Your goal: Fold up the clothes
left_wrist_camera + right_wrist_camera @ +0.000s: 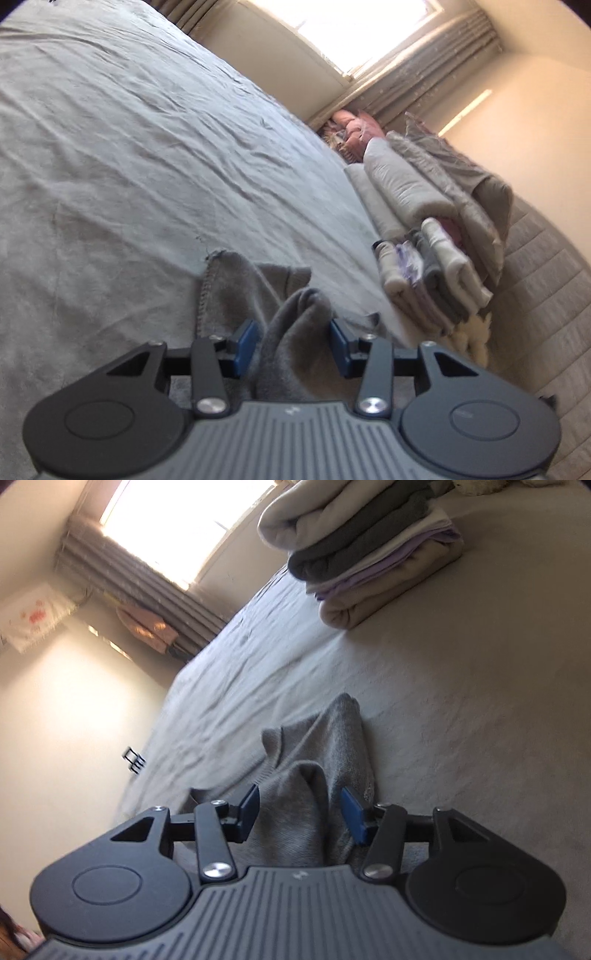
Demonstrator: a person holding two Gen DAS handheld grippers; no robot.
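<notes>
Both tongs, left [293,341] and right [301,812], parted around grey cloth [280,321] on bed [129,147].

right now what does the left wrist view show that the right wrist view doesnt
Only the left wrist view: the left gripper, rolled pale bedding and pink cushions by the curtain.

Only the right wrist view: the right gripper and a red-patterned wall hanging.

Both: the grey garment bunched between open jaws, pads apparently clear of it, the stack of folded clothes, the grey bedsheet and a bright window.
</notes>
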